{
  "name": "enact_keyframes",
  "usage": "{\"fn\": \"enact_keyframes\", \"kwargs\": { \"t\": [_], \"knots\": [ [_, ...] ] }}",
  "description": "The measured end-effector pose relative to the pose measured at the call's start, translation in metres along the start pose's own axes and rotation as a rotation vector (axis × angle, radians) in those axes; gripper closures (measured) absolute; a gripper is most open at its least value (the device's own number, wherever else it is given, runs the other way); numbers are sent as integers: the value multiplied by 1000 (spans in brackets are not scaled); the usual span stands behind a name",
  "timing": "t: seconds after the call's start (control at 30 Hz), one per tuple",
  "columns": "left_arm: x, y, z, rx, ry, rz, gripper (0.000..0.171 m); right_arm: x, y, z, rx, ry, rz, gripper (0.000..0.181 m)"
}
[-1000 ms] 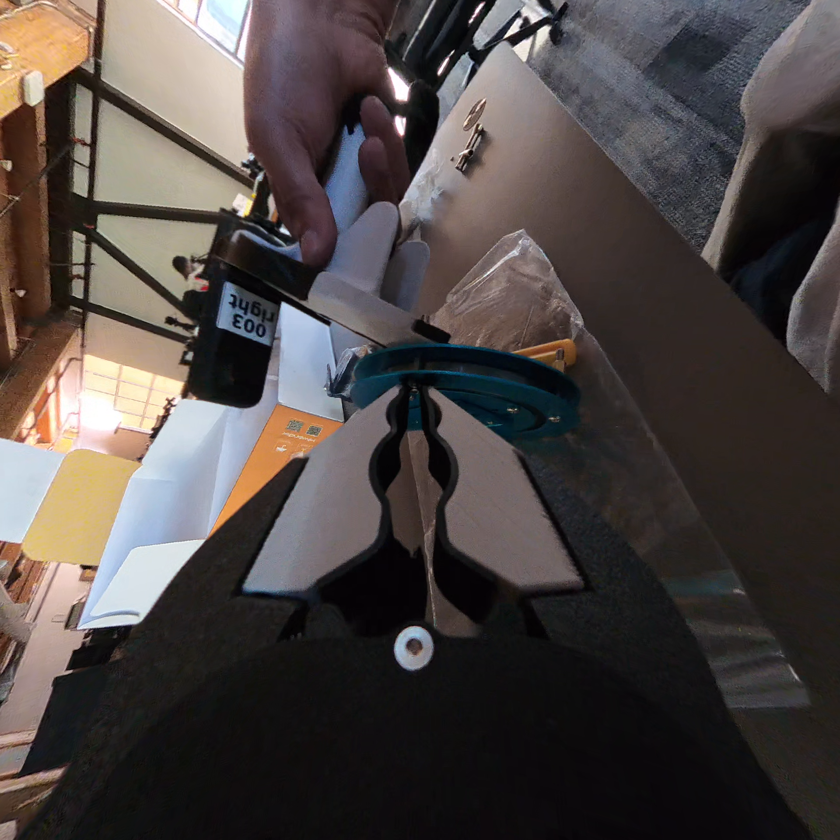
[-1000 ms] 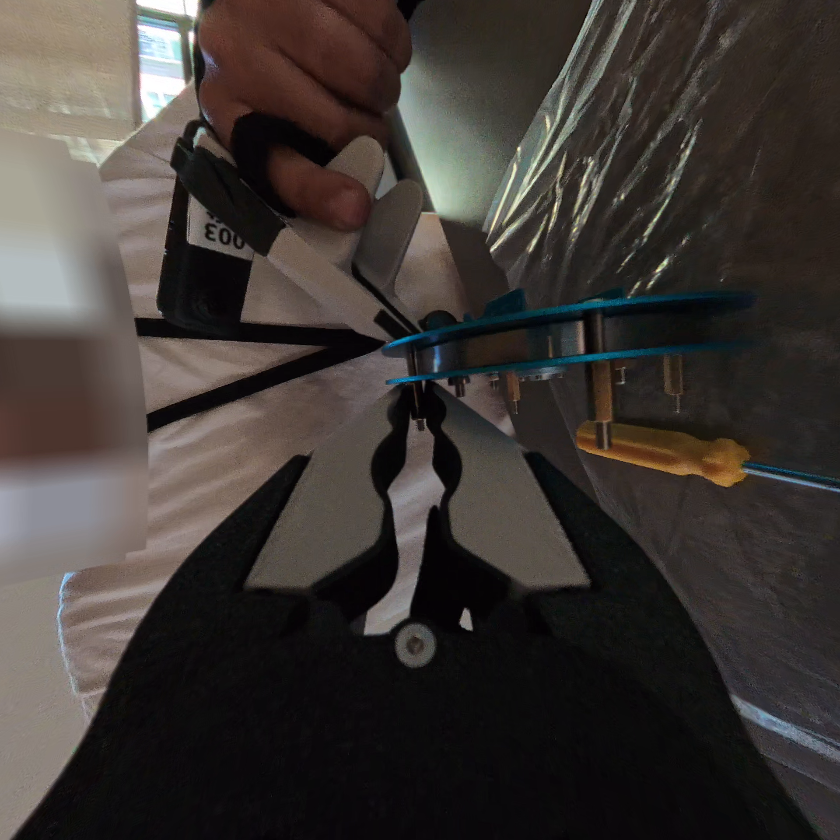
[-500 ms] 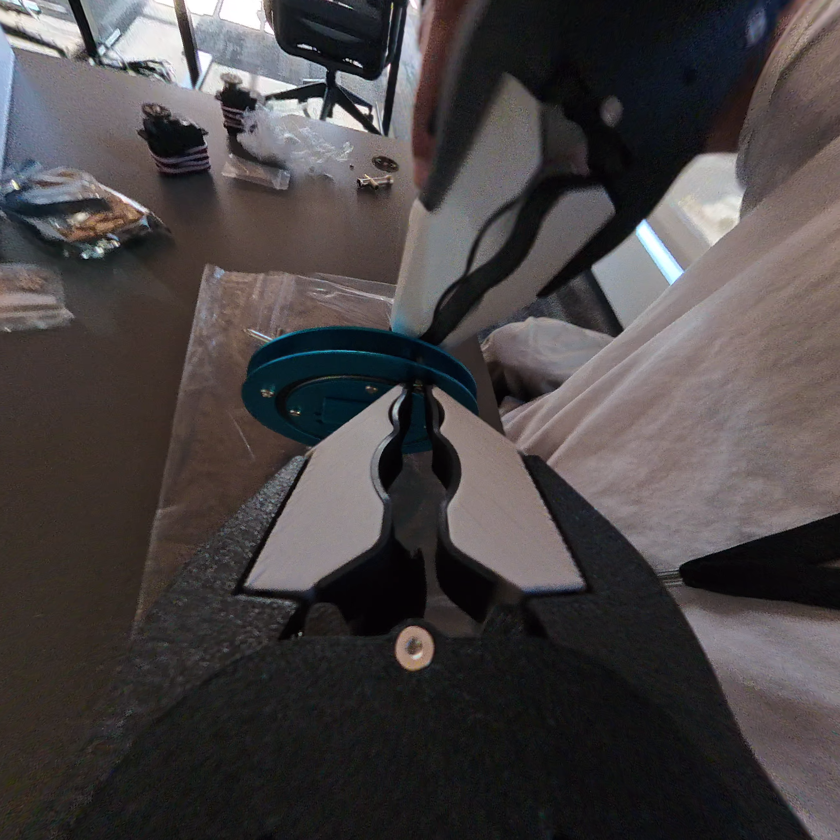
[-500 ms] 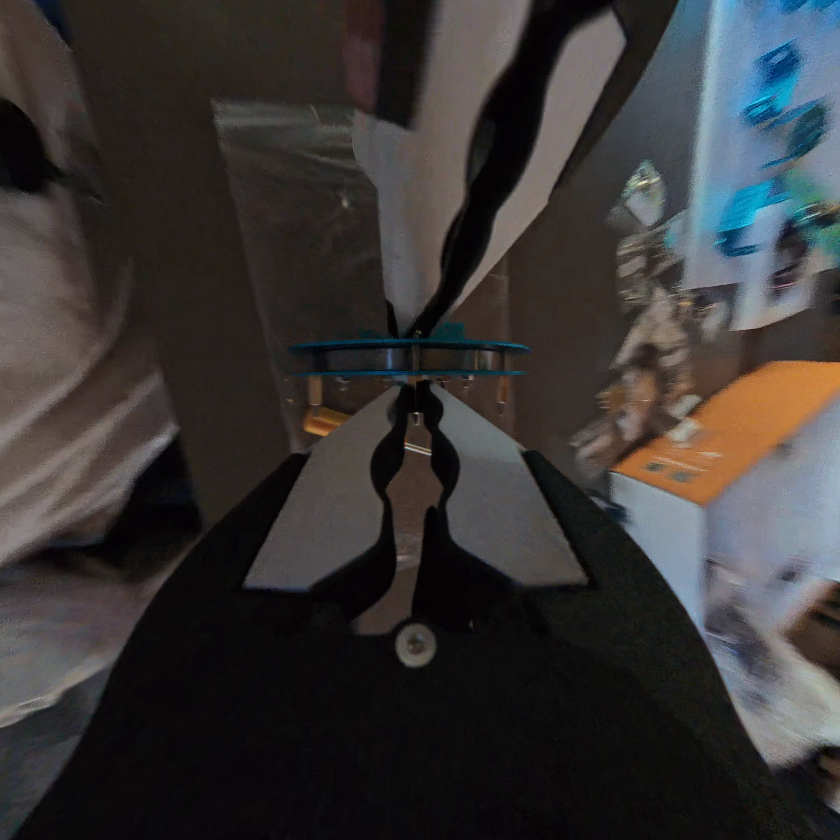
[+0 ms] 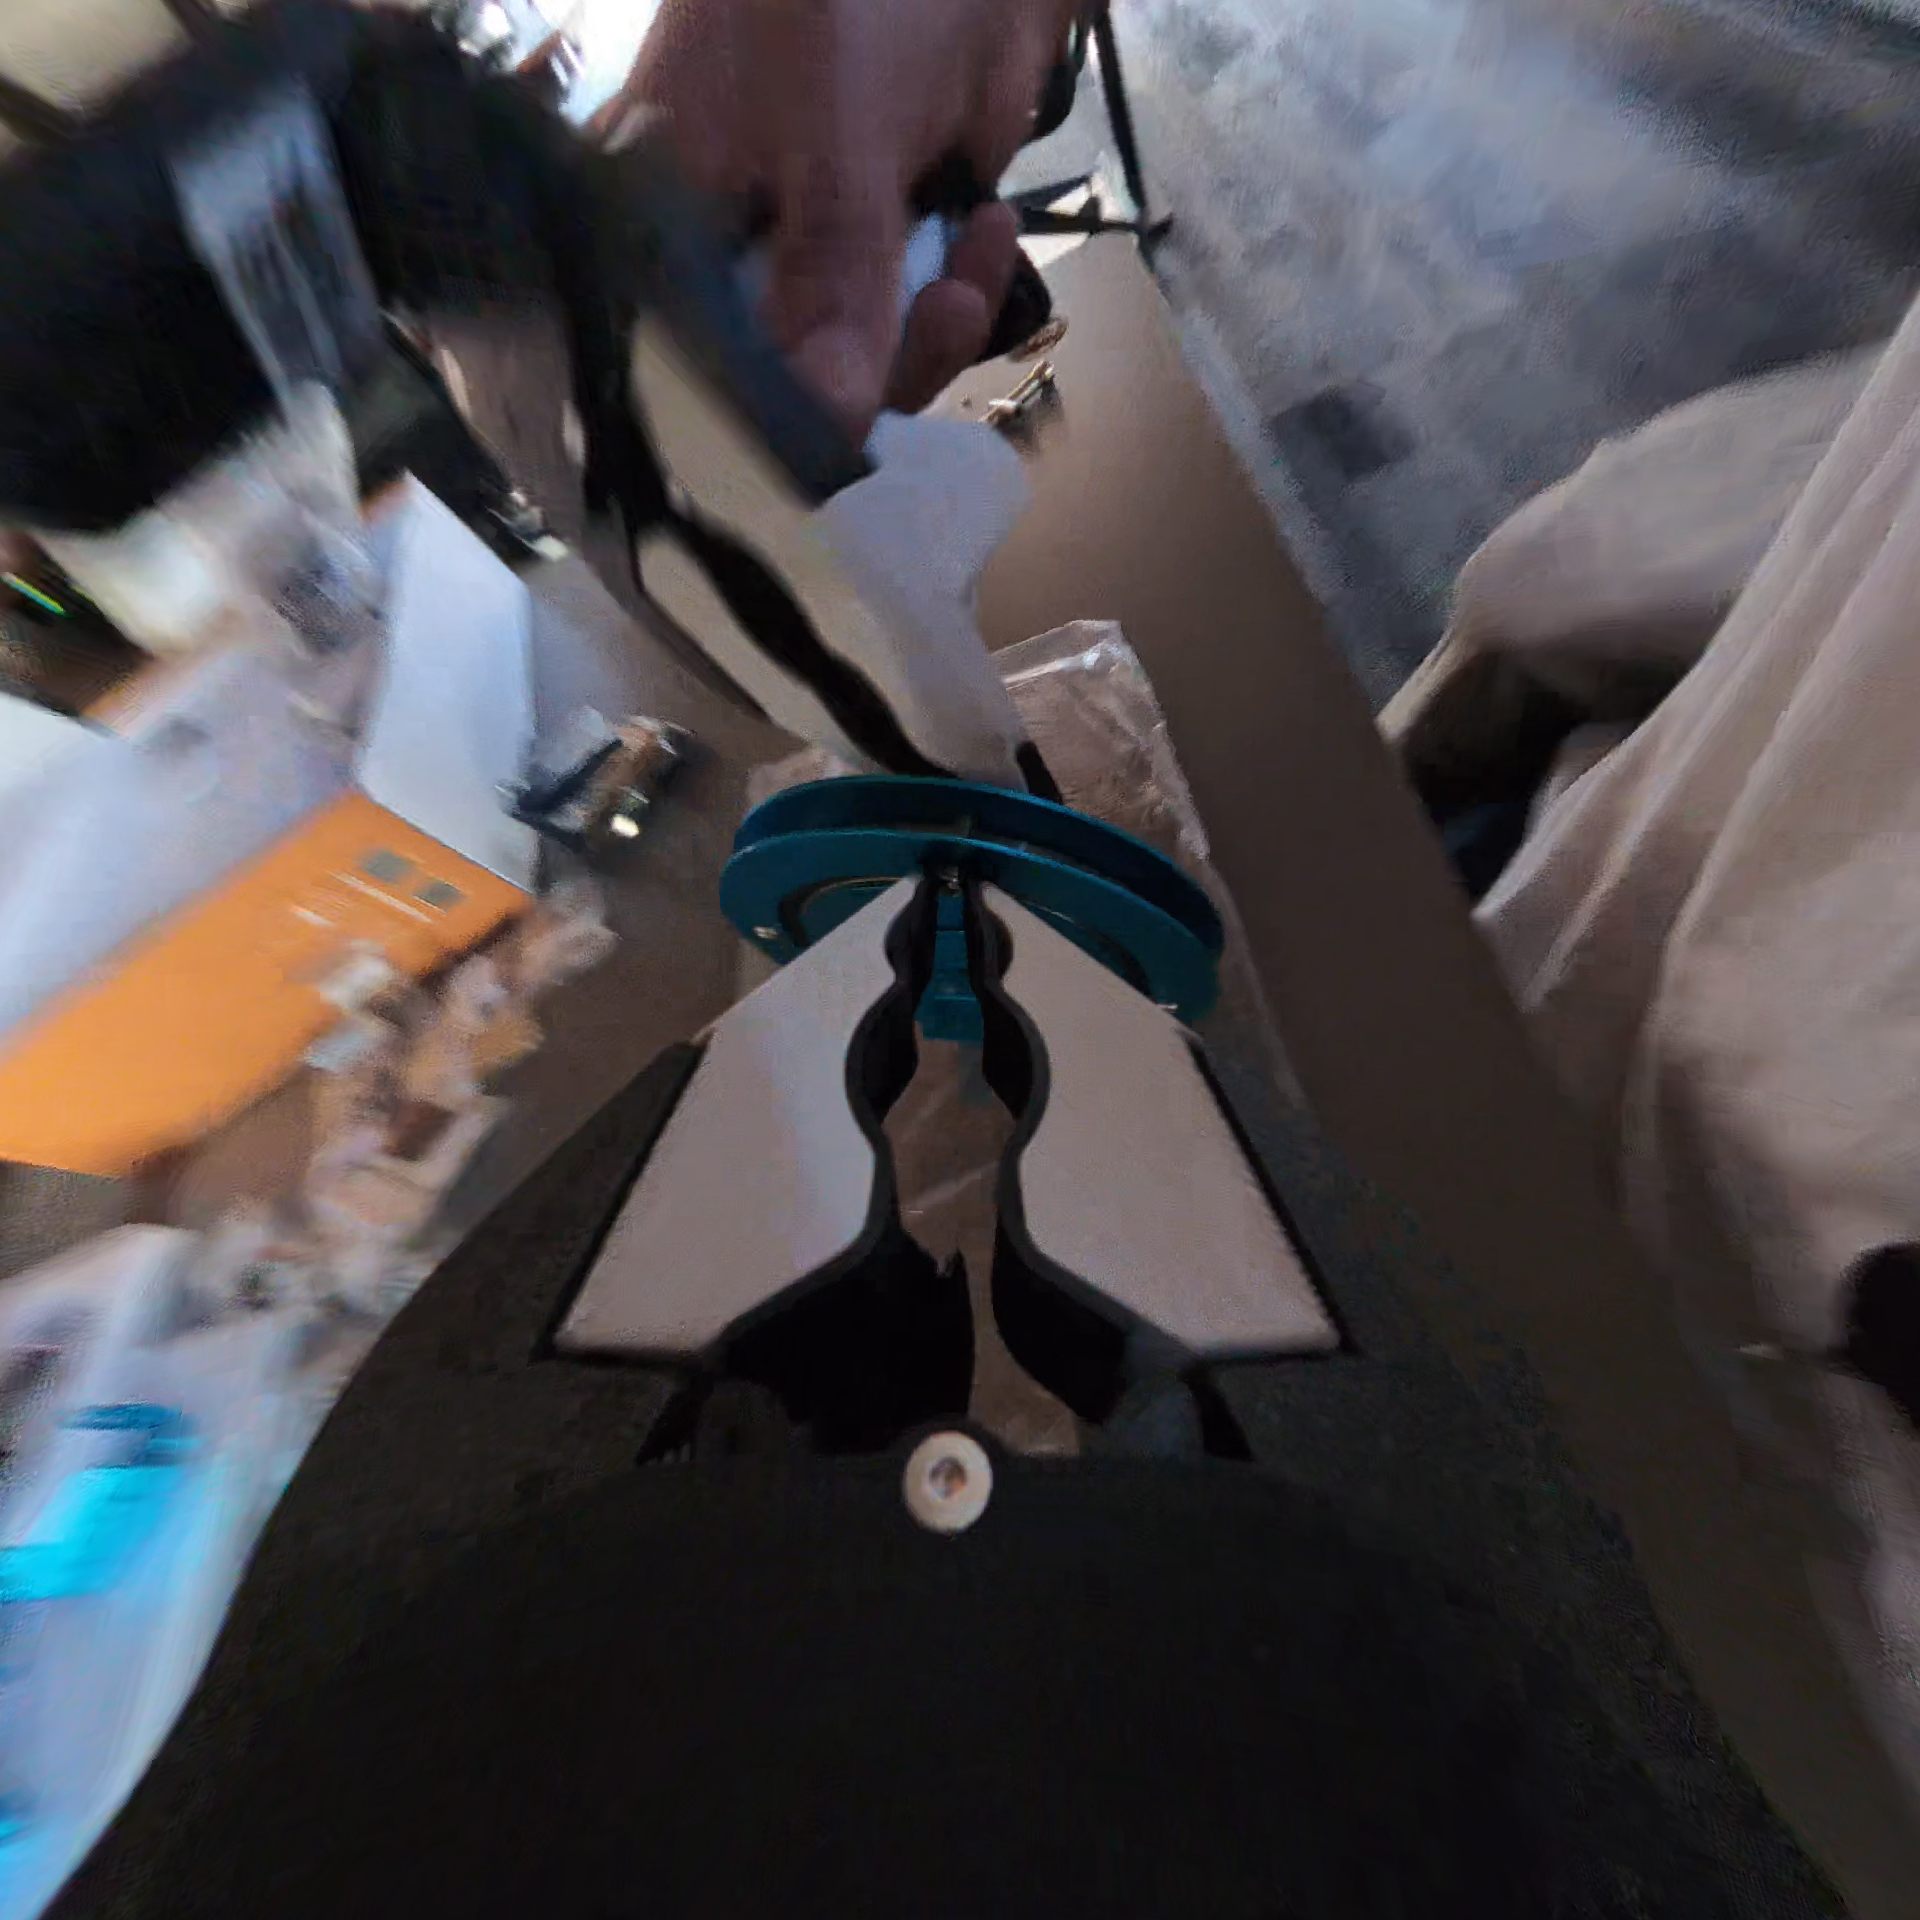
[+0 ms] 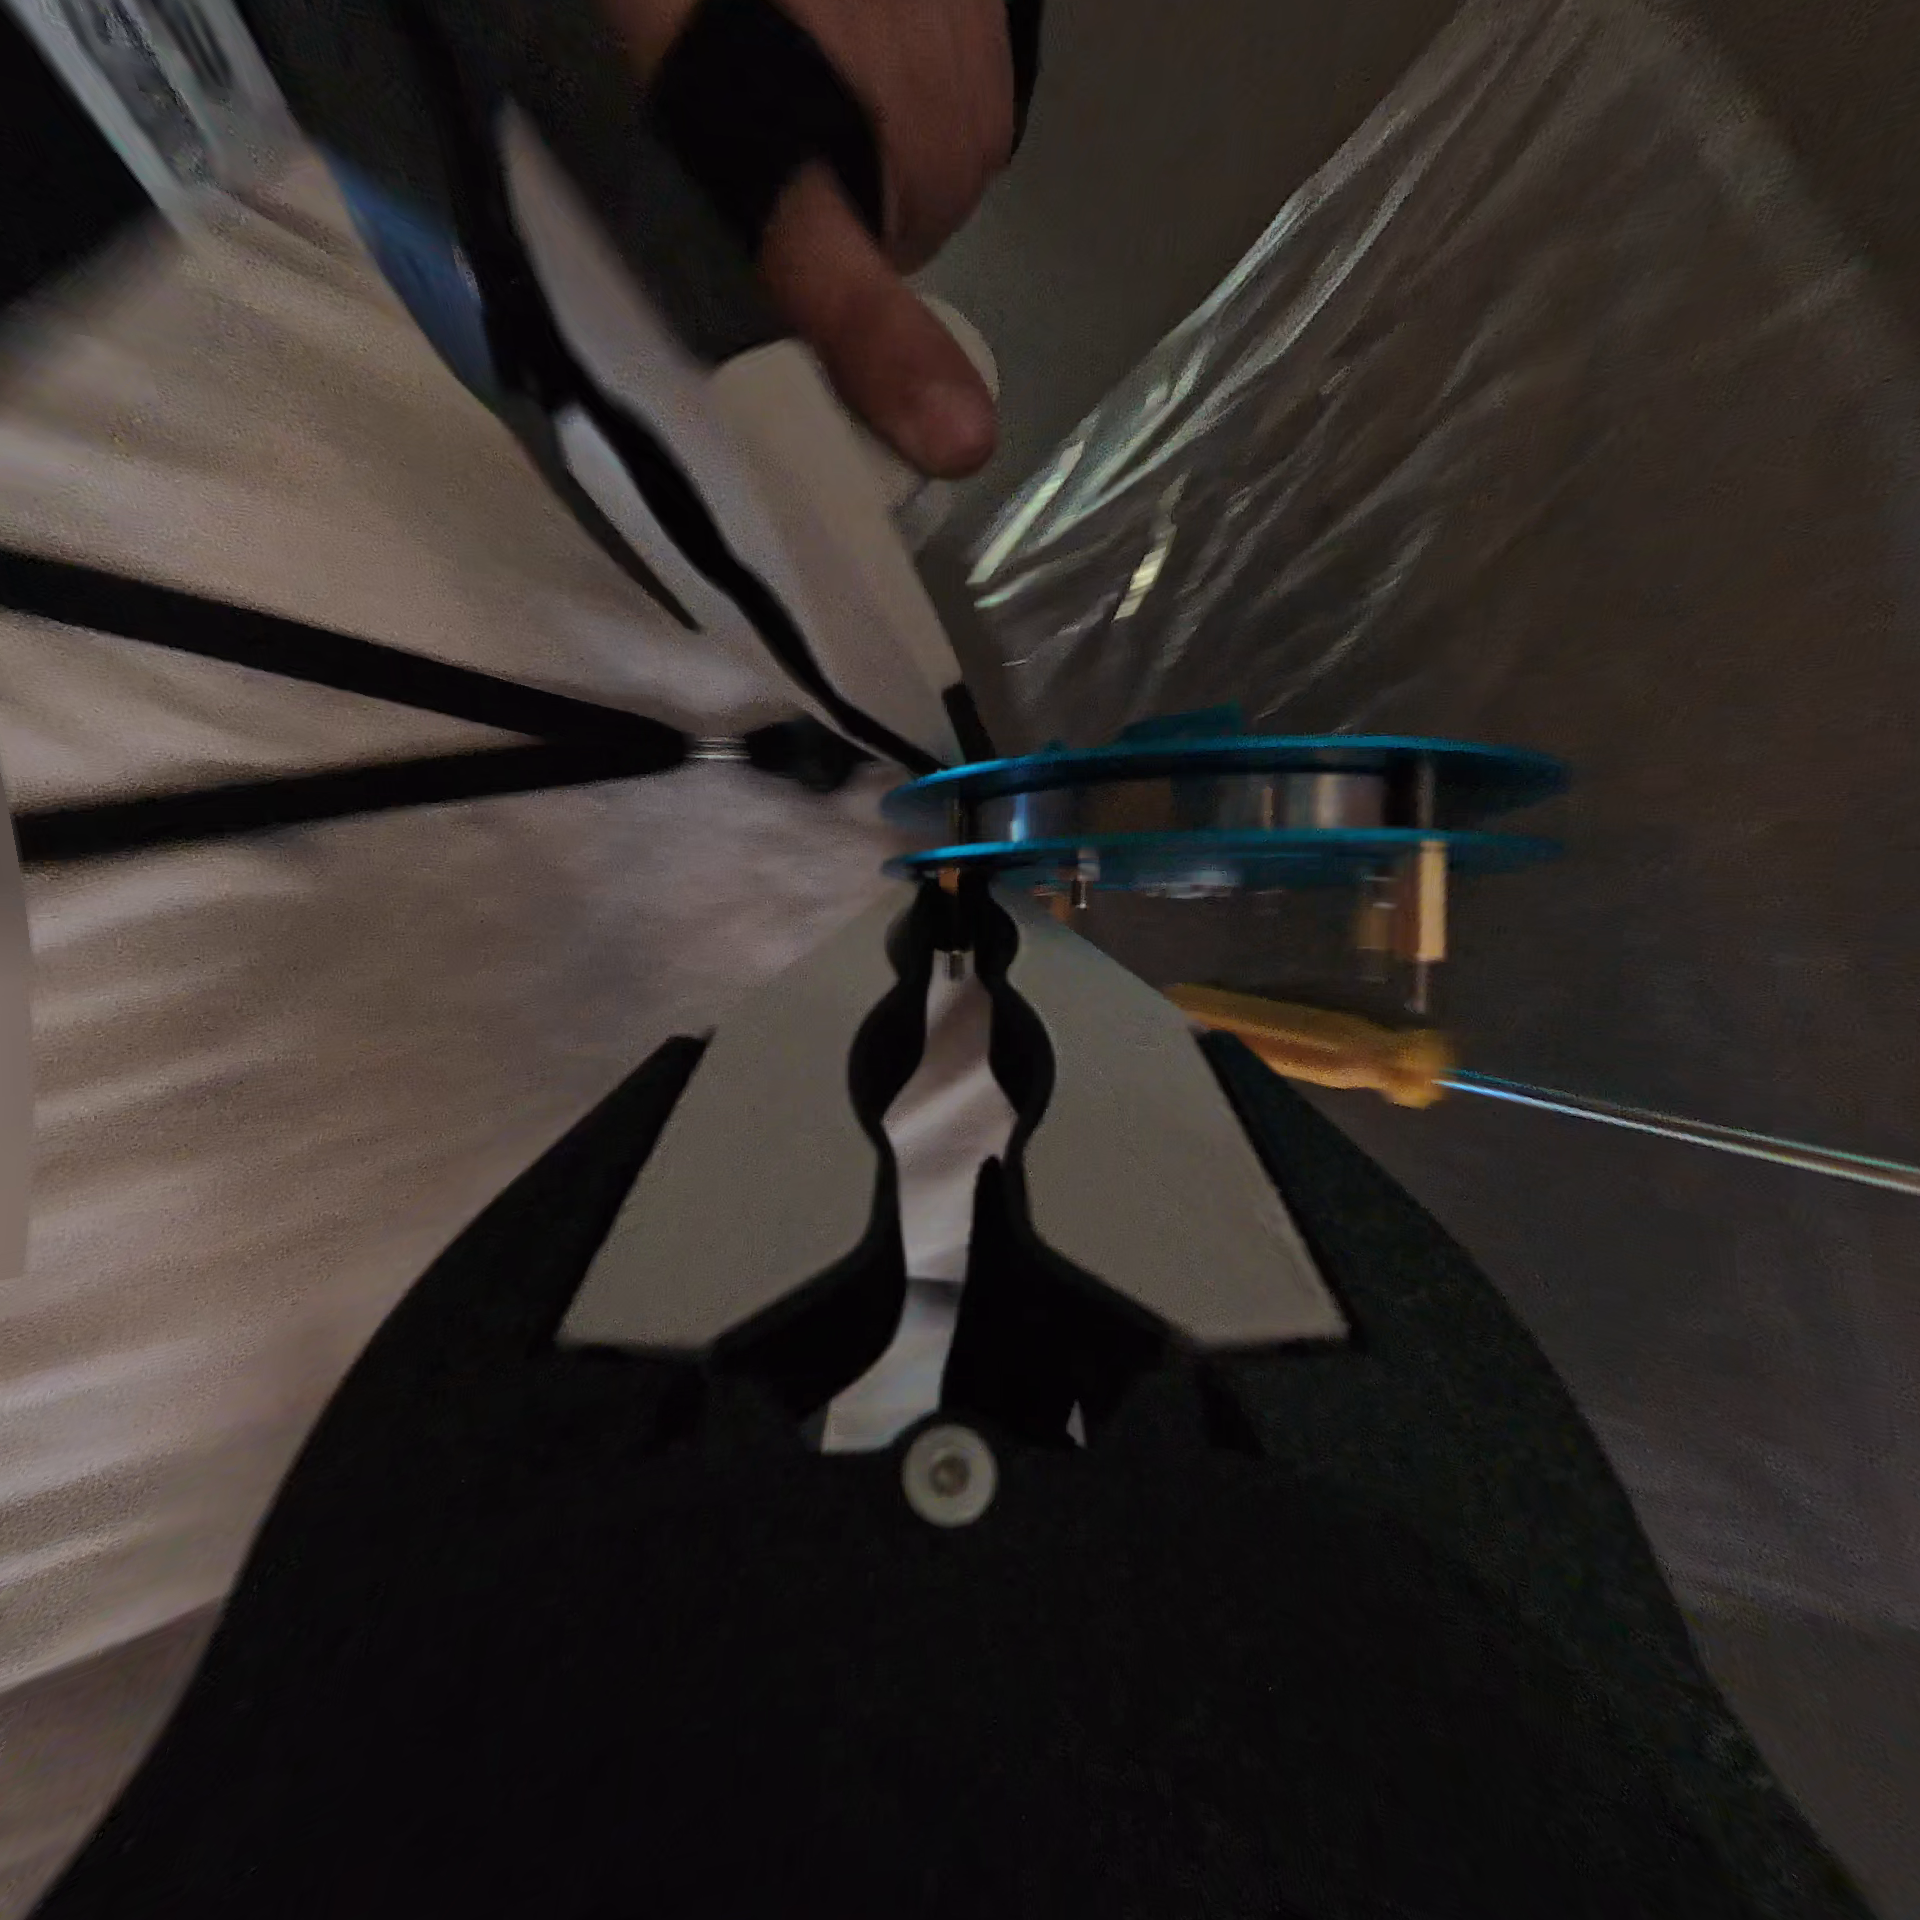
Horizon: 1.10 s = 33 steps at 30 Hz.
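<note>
A blue two-disc metal assembly (image 5: 1101, 873) with silver spacers hangs in the air between both grippers. My left gripper (image 5: 949, 891) is shut on its near rim. In that view the right gripper's white fingers (image 5: 914, 623), held by a hand (image 5: 831, 156), grip the far rim. In the right wrist view, my right gripper (image 6: 954, 930) is shut on a small post at the rim of the assembly (image 6: 1247, 800). The left gripper's fingers (image 6: 810, 540) clamp the opposite edge. A yellow-handled screwdriver (image 6: 1320, 1039) lies under the discs on a clear plastic bag (image 6: 1351, 468).
A brown table (image 5: 1195, 520) runs under the bag (image 5: 1091, 707). An orange and white box (image 5: 239, 977) and small parts in packets (image 5: 613, 790) sit to the left. A person's light clothing (image 5: 1714, 831) is close on the right. Grey carpet (image 5: 1455, 208) lies beyond. Only a small space, under 4 cm, lies between the two pairs of fingers.
Both grippers stay shut on the blue assembly while it is swung and turned in the air. Both views have rotated, with motion blur. The screwdriver and bag stay on the table.
</note>
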<state>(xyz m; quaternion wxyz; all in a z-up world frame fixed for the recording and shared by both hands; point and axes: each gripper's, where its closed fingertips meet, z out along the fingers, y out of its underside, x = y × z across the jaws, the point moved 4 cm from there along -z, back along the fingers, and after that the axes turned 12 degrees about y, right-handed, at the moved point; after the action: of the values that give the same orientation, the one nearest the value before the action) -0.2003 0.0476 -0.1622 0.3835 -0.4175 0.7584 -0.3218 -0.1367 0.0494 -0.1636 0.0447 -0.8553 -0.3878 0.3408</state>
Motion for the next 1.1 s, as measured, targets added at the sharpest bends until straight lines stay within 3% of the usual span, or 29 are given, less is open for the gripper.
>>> {"fn": "enact_keyframes", "kwargs": {
  "t": [0.13,0.23,0.3,0.37,0.47,0.53,0.63,0.8,0.87,0.93,1.0,1.1],
  "knots": [
    [-11,5,-5,110,204,-423,167,-3,-3,-19,132,571,-369,153],
    [-16,8,-6,162,284,-574,167,-13,-2,-23,166,941,-649,155],
    [-16,9,-6,186,317,-635,167,-18,-2,-19,143,1107,-824,162],
    [-18,9,-7,198,334,-670,167,-17,3,-10,60,1178,-918,163],
    [-16,9,-6,206,354,-679,167,-14,2,-1,15,1201,-964,159],
    [-14,8,-6,199,357,-681,167,-21,-4,1,56,1194,-1009,176],
    [-15,8,-6,164,280,-575,167,-18,-7,-1,41,1136,-926,177],
    [3,0,-1,0,-2,29,167,-10,-6,-8,18,467,-338,178],
    [7,-1,2,-24,-57,143,168,-3,-2,-8,-16,143,-20,178],
    [4,-1,2,-57,-97,179,168,3,-3,-9,11,17,64,177],
    [1,-1,0,-19,-27,32,169,-2,-3,-9,37,142,-78,177],
    [-6,1,-2,81,137,-291,166,-10,-4,-11,65,558,-409,168]
  ]
}}
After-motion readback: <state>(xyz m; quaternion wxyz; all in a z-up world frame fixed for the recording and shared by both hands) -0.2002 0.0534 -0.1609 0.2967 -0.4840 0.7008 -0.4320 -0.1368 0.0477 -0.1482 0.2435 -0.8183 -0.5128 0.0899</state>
